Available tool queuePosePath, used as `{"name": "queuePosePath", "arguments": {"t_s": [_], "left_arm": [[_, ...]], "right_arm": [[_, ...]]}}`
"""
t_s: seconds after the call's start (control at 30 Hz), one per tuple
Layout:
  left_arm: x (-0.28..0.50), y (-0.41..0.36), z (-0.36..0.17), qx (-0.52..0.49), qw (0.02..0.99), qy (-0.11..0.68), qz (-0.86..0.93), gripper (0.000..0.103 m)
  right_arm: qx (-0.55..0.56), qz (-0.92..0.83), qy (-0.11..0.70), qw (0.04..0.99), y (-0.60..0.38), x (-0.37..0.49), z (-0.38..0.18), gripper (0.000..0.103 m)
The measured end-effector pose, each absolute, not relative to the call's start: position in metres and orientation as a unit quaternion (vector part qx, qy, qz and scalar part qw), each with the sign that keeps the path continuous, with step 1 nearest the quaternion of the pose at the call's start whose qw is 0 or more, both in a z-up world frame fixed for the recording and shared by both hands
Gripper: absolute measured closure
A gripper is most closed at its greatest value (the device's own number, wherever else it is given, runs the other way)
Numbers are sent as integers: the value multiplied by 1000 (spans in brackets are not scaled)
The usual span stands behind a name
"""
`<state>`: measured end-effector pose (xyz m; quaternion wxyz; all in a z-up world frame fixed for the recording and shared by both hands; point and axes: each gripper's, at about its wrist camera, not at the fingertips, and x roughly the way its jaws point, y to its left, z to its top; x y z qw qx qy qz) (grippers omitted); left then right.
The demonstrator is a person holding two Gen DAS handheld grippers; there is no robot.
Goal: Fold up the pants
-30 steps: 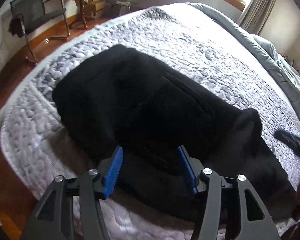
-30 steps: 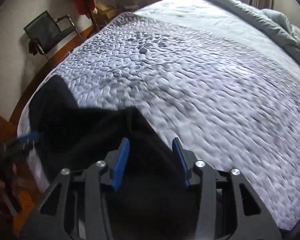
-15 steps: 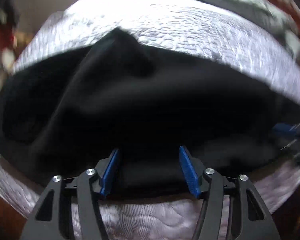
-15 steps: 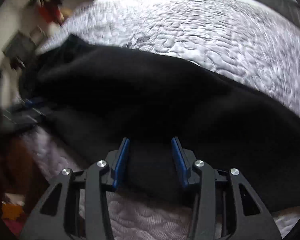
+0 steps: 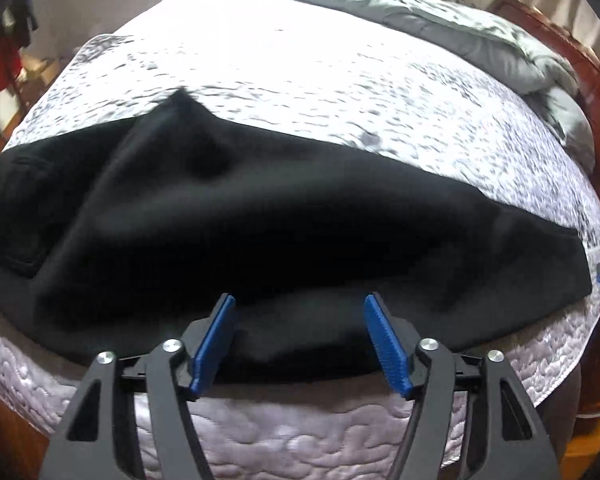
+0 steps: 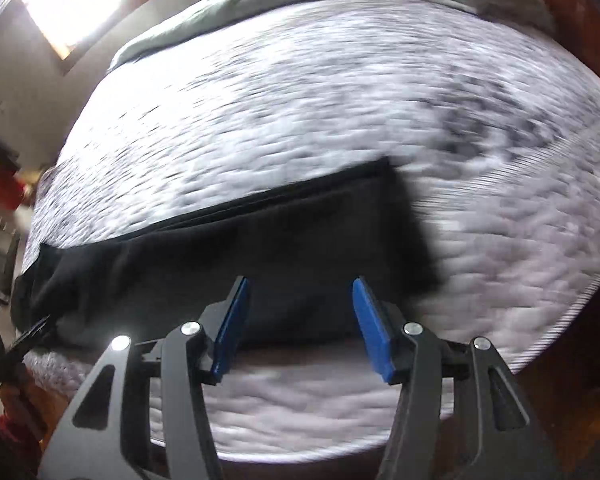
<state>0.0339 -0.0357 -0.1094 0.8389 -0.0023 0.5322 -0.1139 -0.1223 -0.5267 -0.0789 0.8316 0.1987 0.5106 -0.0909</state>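
Crowding bed's far end: duvet

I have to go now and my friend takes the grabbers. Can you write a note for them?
Left gripper: open, jaws just widened, over the near edge of the black pants, not pinching.
Right gripper: open, also just widened, over the other end.
Pants lie stretched along the near edge of the quilted bed, folded lengthwise it seems, a bit rumpled.
Left: smooth them, then fold end to end.
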Motion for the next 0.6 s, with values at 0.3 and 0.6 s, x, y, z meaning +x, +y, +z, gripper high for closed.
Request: {"name": "queuePosePath", "arguments": {"t_s": [0.3, 0.6], "left_arm": [[34, -58, -122, 11, 837, 537, -101, 29], [33, -47, -120, -16, 834, 544, -91, 29]], "right_arm": [[291, -44, 498, 816, -570, -147, -108, 50], [338, -27, 499, 797, -568, -137, -133, 82]]}}
